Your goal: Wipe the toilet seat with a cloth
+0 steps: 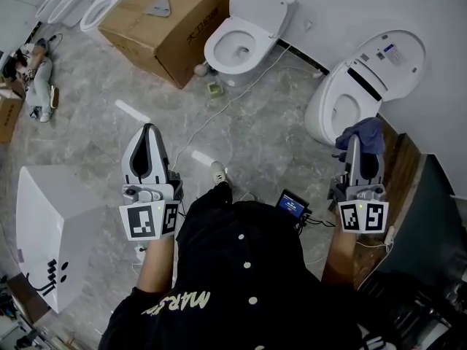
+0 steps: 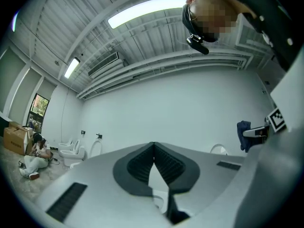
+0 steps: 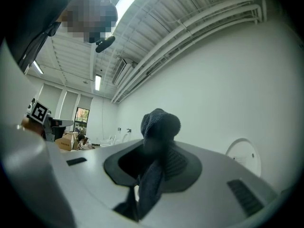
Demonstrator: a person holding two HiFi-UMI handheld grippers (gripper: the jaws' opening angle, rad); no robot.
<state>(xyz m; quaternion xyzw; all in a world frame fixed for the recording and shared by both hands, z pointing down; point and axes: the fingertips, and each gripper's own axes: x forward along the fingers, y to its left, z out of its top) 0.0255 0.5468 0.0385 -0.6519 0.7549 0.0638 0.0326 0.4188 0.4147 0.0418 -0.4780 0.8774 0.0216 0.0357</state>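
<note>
A white toilet (image 1: 330, 115) stands at the right with its seat down and its lid (image 1: 392, 55) raised against the wall. My right gripper (image 1: 354, 141) is shut on a dark blue cloth (image 1: 367, 133), held just to the right of the bowl and apart from it. In the right gripper view the cloth (image 3: 160, 125) bunches above the closed jaws and hangs down between them. My left gripper (image 1: 149, 130) hovers over the floor at the left, shut with nothing in it; its pads (image 2: 164, 163) meet at the tips.
A second toilet (image 1: 238, 44) with raised lid stands at the back, beside a cardboard box (image 1: 165, 22). A white cabinet (image 1: 52, 228) is at lower left. A person (image 1: 38, 79) sits on the floor far left. A cable (image 1: 241, 93) crosses the tiles. A small screen (image 1: 292, 205) hangs at my waist.
</note>
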